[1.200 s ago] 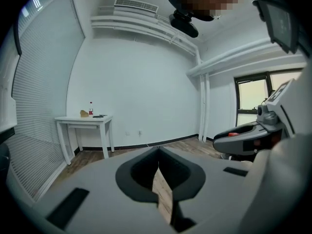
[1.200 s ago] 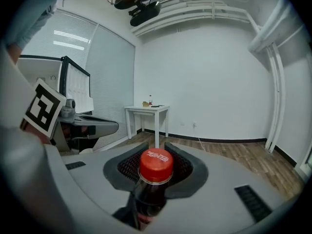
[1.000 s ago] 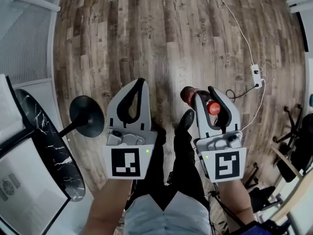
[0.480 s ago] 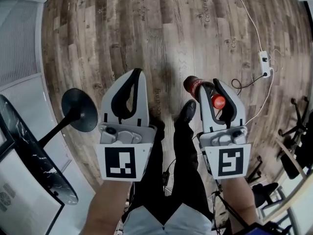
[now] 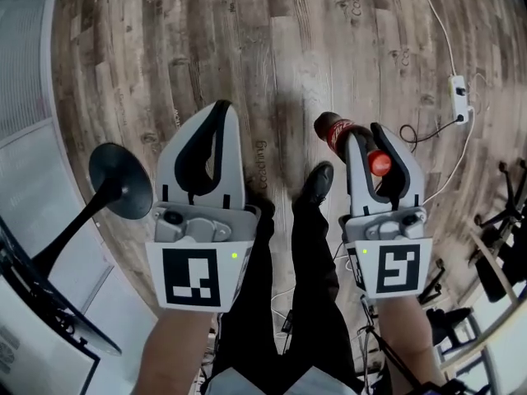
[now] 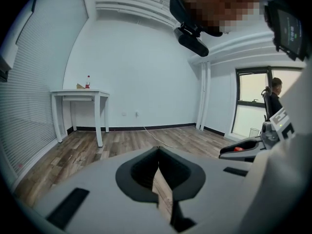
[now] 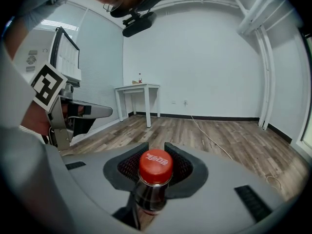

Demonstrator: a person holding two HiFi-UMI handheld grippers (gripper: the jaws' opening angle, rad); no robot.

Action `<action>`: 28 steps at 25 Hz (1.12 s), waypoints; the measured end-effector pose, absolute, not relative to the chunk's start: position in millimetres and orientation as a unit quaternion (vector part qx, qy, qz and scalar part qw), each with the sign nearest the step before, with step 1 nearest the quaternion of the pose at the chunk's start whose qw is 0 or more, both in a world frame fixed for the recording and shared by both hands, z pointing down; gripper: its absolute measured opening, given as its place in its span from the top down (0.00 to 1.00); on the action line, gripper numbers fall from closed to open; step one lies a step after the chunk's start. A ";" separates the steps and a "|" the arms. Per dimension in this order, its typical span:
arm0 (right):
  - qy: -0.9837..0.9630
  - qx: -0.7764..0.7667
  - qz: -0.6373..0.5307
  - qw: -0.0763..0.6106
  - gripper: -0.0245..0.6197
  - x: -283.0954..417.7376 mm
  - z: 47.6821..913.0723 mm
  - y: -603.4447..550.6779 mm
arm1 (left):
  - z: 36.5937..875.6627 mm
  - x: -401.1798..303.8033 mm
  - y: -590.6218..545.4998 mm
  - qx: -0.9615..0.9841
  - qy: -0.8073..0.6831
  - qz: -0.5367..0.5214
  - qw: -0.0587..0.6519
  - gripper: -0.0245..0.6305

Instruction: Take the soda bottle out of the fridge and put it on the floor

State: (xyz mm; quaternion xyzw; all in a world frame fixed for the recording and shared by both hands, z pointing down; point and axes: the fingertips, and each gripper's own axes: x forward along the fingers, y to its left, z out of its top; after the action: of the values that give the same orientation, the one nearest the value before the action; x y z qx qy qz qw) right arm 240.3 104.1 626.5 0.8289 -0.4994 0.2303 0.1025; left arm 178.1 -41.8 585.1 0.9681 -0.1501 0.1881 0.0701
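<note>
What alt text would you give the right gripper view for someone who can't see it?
A red-capped soda bottle is clamped by its neck between the right gripper's dark fingers, seen from behind. Beyond are a wooden floor, a white table against a pale wall, and the left gripper at the left edge.

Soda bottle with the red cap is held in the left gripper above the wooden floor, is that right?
No. The soda bottle is held in the right gripper, not the left, above the wooden floor. The right gripper view shows its jaws closed on the bottle's neck.
</note>
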 end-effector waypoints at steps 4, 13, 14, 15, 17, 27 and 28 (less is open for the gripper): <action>-0.496 0.828 0.238 0.108 0.78 243.6 659.6 105.6 | 613.7 184.7 -43.1 0.969 -0.141 0.189 0.068 0.94; -0.487 0.829 0.251 0.115 0.78 238.9 724.0 114.6 | 681.7 174.8 -51.6 0.965 -0.146 0.207 0.073 0.94; -0.486 0.829 0.252 0.115 0.78 237.8 730.5 115.5 | 686.8 174.1 -51.8 0.965 -0.146 0.208 0.069 0.94; -0.485 0.829 0.253 0.115 0.78 237.0 737.1 116.3 | 691.7 174.1 -51.8 0.965 -0.144 0.208 0.064 0.94; -0.483 0.829 0.255 0.116 0.78 235.0 750.1 118.1 | 701.5 174.3 -51.4 0.967 -0.139 0.206 0.058 0.94; -0.471 0.833 0.265 0.123 0.78 226.6 803.3 131.5 | 745.2 167.2 -51.4 0.969 -0.137 0.201 0.049 0.94; -0.470 0.833 0.266 0.125 0.78 227.1 807.3 132.0 | 746.6 168.2 -52.0 0.969 -0.137 0.200 0.048 0.94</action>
State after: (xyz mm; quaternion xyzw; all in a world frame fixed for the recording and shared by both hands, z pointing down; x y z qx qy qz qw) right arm 227.1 132.0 807.3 0.8325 -0.4699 0.2657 0.1247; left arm 168.2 -52.0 746.6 0.9690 -0.1372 0.1999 0.0481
